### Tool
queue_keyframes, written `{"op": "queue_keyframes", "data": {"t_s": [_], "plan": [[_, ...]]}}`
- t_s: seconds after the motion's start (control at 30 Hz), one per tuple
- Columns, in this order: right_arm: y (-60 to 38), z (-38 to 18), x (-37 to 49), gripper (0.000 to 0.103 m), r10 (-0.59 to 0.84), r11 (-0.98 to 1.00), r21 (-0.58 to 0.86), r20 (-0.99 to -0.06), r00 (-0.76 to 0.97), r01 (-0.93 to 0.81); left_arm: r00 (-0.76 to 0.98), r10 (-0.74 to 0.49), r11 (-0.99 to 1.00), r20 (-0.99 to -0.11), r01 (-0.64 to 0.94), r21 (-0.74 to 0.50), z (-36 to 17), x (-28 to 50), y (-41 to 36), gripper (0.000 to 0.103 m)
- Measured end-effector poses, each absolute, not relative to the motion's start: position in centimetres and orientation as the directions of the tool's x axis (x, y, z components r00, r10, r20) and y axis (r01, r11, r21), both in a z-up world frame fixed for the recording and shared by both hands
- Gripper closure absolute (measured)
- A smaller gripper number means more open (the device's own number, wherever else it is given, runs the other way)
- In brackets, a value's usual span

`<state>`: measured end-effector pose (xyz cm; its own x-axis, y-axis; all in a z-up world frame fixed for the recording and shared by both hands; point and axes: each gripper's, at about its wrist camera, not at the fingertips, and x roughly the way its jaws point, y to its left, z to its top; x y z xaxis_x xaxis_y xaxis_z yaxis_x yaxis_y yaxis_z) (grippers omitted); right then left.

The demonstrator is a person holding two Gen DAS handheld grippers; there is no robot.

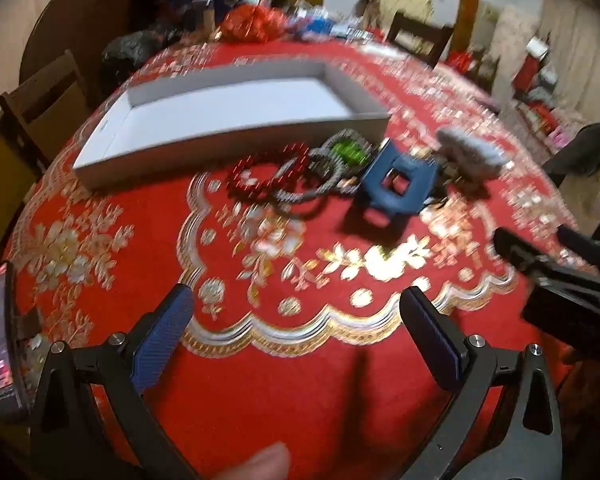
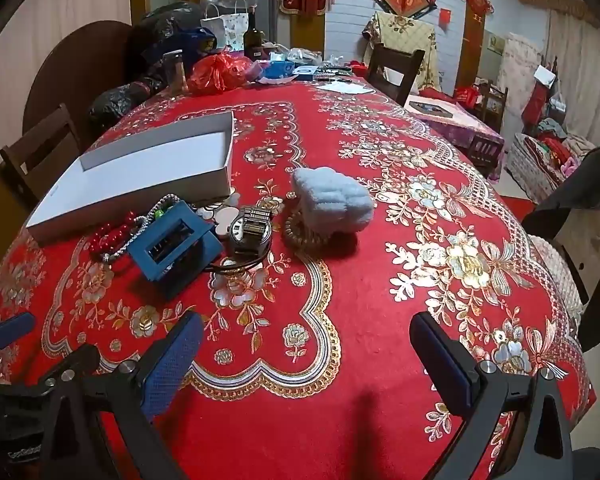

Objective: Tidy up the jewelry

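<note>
A: Claws?
B: Left gripper (image 1: 296, 334) spread; right gripper (image 2: 306, 352) spread, both holding nothing.
A: Jewelry?
B: White box (image 2: 140, 184) by table's left edge; red beads (image 2: 110, 236), blue case (image 2: 172, 242), watch (image 2: 250, 226), fluffy clip (image 2: 330, 200) rightward.

The tablecloth (image 2: 360, 320) looks like red cloth with shiny gold and silver patterning. The white box (image 2: 100, 200) seems matt cardboard, the red beads (image 2: 112, 236) glossy, the watch (image 2: 250, 226) polished metal and the pale blue cloth (image 2: 332, 200) fluffy.
</note>
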<state>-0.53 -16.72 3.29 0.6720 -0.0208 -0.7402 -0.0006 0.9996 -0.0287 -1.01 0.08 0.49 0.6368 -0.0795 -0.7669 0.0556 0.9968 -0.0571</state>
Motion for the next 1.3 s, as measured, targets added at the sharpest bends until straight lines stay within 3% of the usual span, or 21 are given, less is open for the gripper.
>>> {"op": "queue_keyframes", "data": {"t_s": [0.33, 1.3], "plan": [[-16.7, 3.1, -0.5, 0.000, -0.028, 0.999, -0.034, -0.746, 0.665, 0.004, 0.628, -0.033, 0.997, -0.778, 0.080, 0.022, 0.4, -1.1, -0.8, 0.001], [-16.7, 2.8, -0.2, 0.000, -0.036, 0.999, -0.039, -0.750, 0.661, 0.010, 0.622, -0.096, 0.995, -0.777, 0.056, -0.078, -0.4, -1.6, 0.3, 0.001]]}}
